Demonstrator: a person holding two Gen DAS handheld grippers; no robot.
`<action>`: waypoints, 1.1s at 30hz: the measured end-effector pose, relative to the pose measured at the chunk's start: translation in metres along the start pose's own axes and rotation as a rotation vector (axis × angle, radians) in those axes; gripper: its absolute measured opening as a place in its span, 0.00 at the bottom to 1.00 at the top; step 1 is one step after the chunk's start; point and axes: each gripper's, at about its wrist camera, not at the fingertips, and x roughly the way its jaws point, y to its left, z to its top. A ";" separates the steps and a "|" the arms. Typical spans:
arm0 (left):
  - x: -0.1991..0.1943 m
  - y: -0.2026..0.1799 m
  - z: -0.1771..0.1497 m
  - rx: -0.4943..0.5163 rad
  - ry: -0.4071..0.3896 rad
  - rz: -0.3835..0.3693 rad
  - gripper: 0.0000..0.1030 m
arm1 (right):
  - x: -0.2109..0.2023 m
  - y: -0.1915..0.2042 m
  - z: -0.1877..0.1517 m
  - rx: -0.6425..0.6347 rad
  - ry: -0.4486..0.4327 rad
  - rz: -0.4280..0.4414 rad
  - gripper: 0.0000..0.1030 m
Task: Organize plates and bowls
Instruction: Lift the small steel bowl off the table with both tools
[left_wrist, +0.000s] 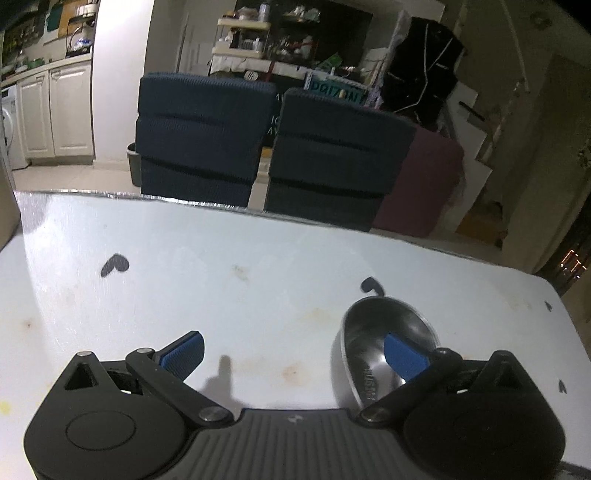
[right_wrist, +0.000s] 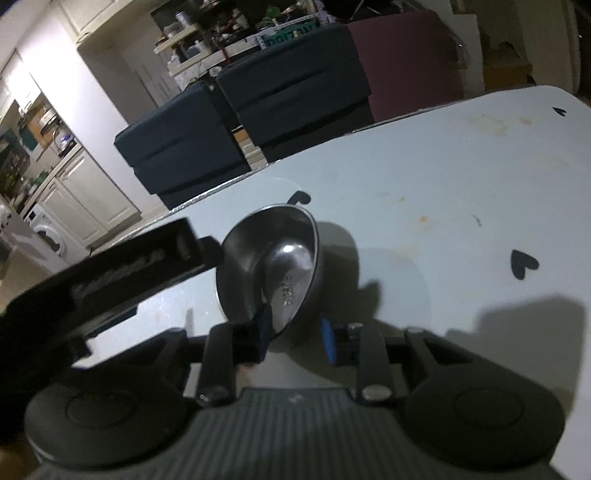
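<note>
A small steel bowl (right_wrist: 273, 254) sits on the white table (right_wrist: 461, 177), and its shiny inside faces the right wrist camera. My right gripper (right_wrist: 295, 321) straddles its near rim: one finger (right_wrist: 260, 328) is inside the bowl and the blue pad (right_wrist: 328, 339) is against the outer wall, gripping it. In the left wrist view the same bowl (left_wrist: 373, 328) lies at the right. My left gripper (left_wrist: 291, 343) is spread wide open with its right pad (left_wrist: 402, 356) over the bowl's inside and nothing pinched. That gripper's black finger (right_wrist: 173, 247) reaches the bowl's left rim.
Two dark blue chairs (left_wrist: 199, 140) (left_wrist: 332, 155) and a maroon one (left_wrist: 417, 184) stand past the table's far edge. Black heart marks (left_wrist: 114, 264) (right_wrist: 522, 264) and faint stains dot the tabletop. White kitchen cabinets (left_wrist: 55, 110) are at the far left.
</note>
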 end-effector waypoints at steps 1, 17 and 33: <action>0.002 0.001 -0.001 0.002 0.004 0.003 0.99 | 0.000 0.001 0.000 -0.015 0.000 0.000 0.34; 0.007 0.009 -0.004 0.029 0.019 0.064 0.99 | -0.002 -0.004 0.002 -0.247 0.029 -0.085 0.35; -0.003 -0.001 -0.008 0.170 0.152 -0.023 0.46 | -0.010 -0.017 0.006 -0.224 0.066 -0.083 0.33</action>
